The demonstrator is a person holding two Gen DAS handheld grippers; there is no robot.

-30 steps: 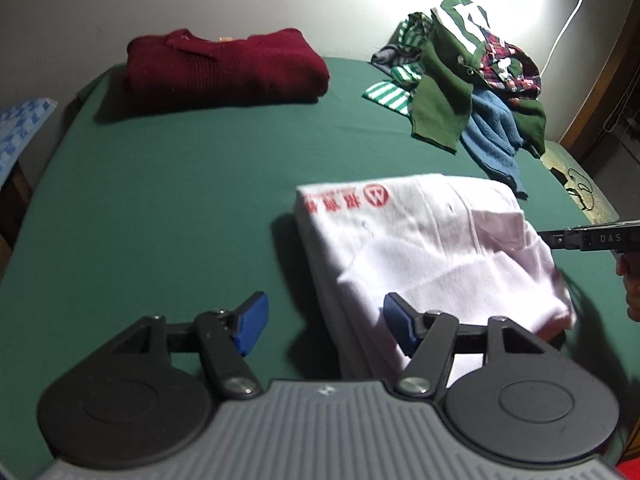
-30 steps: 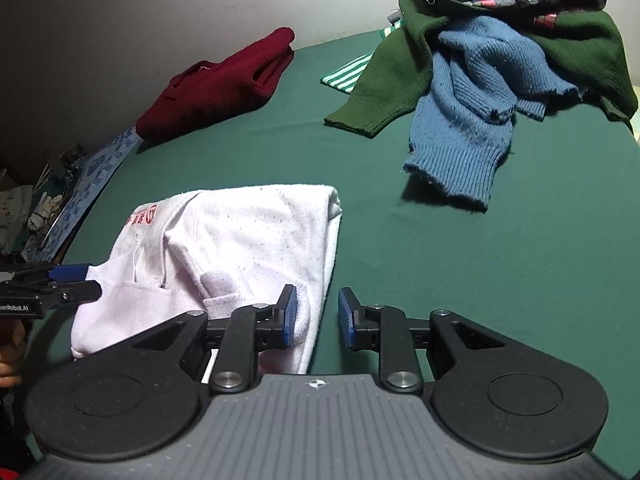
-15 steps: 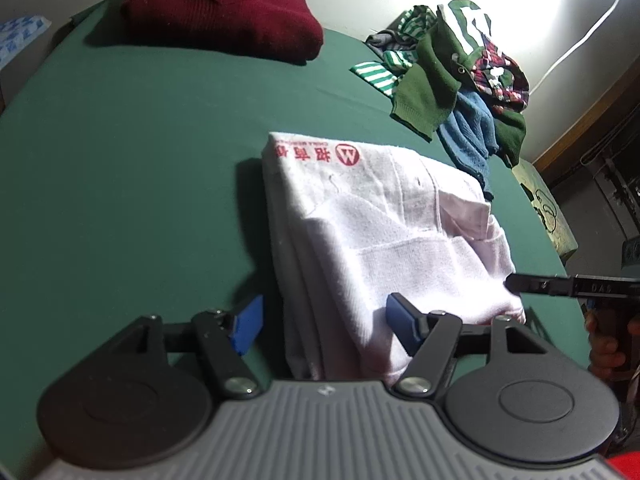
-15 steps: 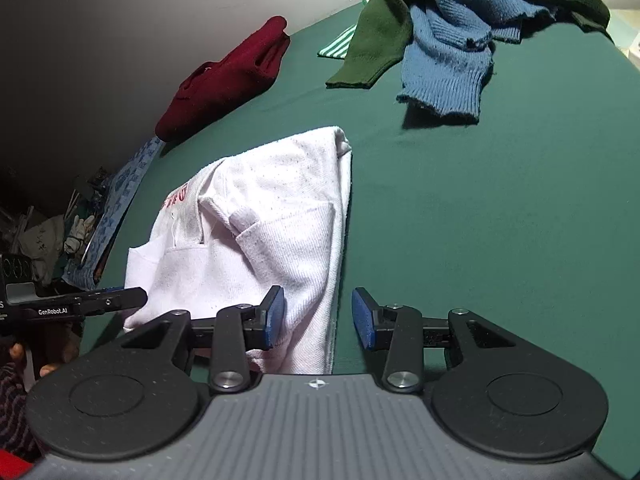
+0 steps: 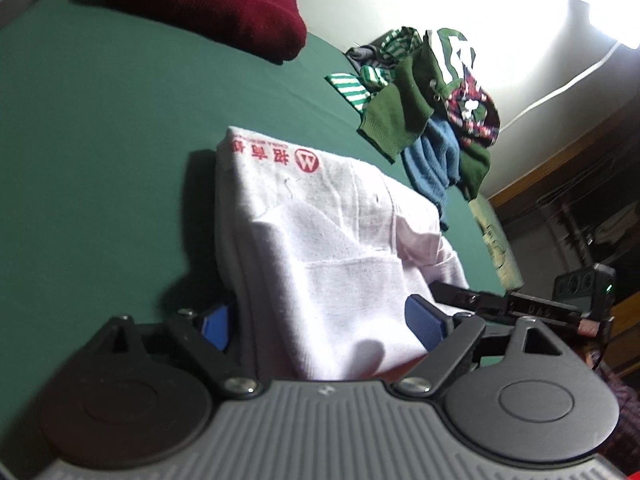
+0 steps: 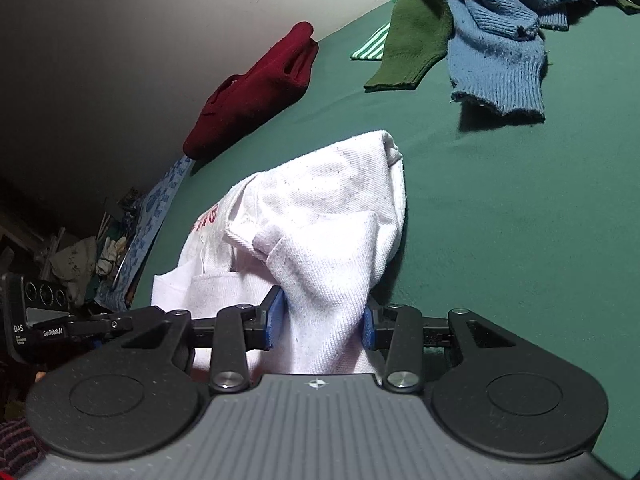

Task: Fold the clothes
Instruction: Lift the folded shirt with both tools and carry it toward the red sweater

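Two tongs angle down at the white shirt [image 5: 328, 248]: left tongs [image 5: 320, 324] opening around it, right tongs [image 6: 318, 322] straddling its edge, grip unclear.

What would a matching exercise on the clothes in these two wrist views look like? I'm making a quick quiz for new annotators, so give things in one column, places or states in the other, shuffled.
Things:
1. white shirt
2. dark red sweater
3. blue knit sweater
4. green table cover

Places or states:
A. lies in the unfolded heap at the far side
B. folded, alone near the far edge by the wall
C. spread under all the clothes
D. folded, its near end between the pads of both grippers

Pairs: 1-D, 2-B, 3-A, 4-C
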